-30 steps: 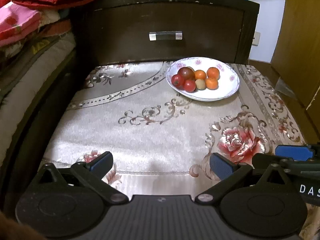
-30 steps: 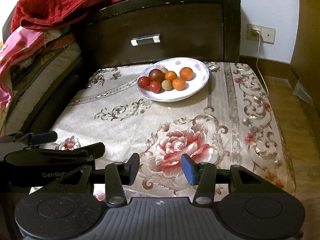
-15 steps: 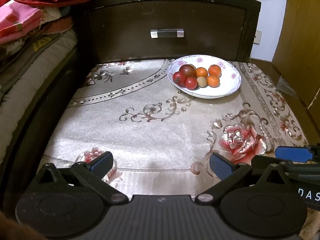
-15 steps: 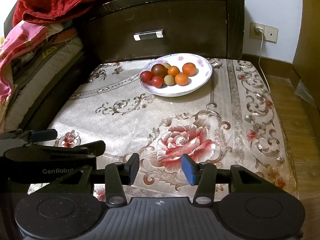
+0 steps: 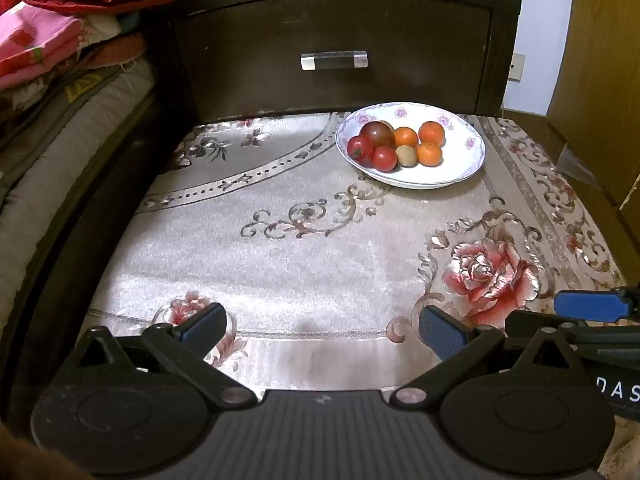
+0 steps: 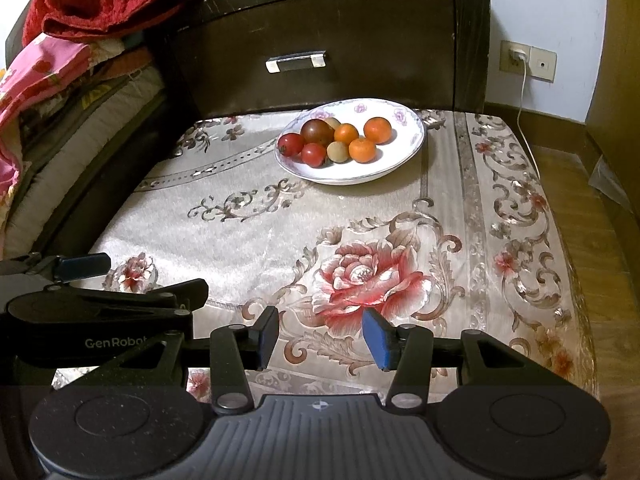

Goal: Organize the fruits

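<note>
Inspector: Well ahead of both units, plate [image 6: 404, 160] holds the fruits [image 6: 340, 140], clustered and touching. Left hand-held gripper [image 5: 322, 330] spread wide, empty; right hand-held gripper [image 6: 320, 338] partly spread, empty.

Supervisor: Risks?

Inspector: Judged: round fruit may roll when a neighbour is pulled; soft tomatoes [image 6: 303, 149] may bruise under hard pinching; plate could slide on cloth [image 6: 256, 240].

A white floral plate [image 5: 460, 168] of tomatoes [image 5: 374, 152] and oranges [image 5: 430, 142] sits on a rose-patterned cloth [image 5: 280, 248] before a dark drawer [image 5: 332, 52], well beyond the left gripper [image 5: 322, 326], whose jaws stand wide apart and empty.
</note>
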The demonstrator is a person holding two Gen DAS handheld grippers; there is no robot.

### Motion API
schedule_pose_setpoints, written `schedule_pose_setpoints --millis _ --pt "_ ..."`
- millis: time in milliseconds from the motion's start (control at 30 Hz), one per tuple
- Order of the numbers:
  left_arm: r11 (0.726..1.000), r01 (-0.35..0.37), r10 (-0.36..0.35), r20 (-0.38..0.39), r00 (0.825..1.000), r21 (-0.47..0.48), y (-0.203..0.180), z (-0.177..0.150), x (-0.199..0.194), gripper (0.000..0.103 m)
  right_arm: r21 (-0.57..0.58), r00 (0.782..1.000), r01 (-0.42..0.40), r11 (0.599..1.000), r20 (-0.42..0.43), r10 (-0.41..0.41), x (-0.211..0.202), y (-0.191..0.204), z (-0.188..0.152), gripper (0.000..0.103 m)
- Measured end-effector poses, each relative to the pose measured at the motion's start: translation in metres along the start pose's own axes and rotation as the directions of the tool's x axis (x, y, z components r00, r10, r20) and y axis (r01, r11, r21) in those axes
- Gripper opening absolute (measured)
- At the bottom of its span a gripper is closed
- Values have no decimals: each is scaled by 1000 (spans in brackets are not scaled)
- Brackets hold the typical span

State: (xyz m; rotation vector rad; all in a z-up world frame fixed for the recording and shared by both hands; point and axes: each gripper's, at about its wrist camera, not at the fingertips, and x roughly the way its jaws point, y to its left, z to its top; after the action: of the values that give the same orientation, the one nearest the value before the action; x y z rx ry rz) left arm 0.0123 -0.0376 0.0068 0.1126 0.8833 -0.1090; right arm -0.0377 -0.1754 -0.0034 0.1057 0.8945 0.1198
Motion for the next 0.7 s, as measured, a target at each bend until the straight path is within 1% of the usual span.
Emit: schedule_pose_setpoints --millis 700 --pt "1000 -12 12 -6 1000 18 -1 -3 2 103 -8 1000 4 1000 -15 -4 3 0 -1 44"
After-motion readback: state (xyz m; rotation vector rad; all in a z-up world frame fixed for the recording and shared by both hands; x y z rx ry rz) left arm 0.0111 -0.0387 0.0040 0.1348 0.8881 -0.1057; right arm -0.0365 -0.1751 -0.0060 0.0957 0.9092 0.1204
